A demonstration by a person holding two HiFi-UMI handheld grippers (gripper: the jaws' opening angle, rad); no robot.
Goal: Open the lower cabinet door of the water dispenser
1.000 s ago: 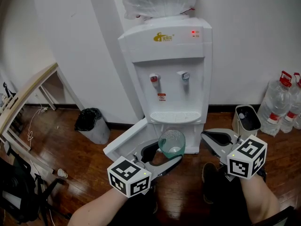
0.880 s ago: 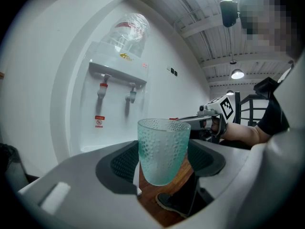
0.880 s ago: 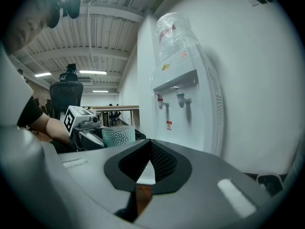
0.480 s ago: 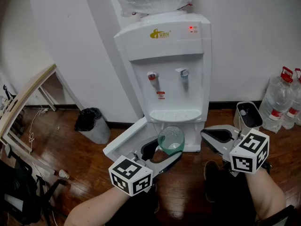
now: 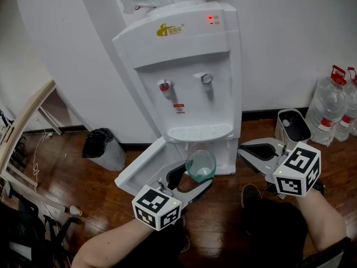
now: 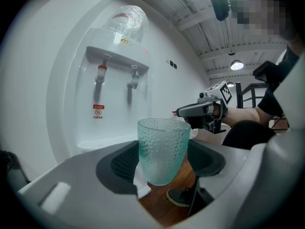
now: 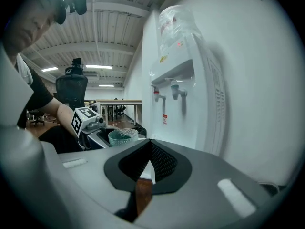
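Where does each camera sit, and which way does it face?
Head view: on the person's head, looking down at the water dispenser, lower door open; both forearms show.
Left gripper view: on the left gripper, facing the taps; jaws shut on the glass cup.
Right gripper view: on the right gripper, beside the water dispenser; jaws shut, empty.
Shared: all show the glass cup.

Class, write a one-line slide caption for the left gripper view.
Left gripper holds a green glass before the water dispenser.
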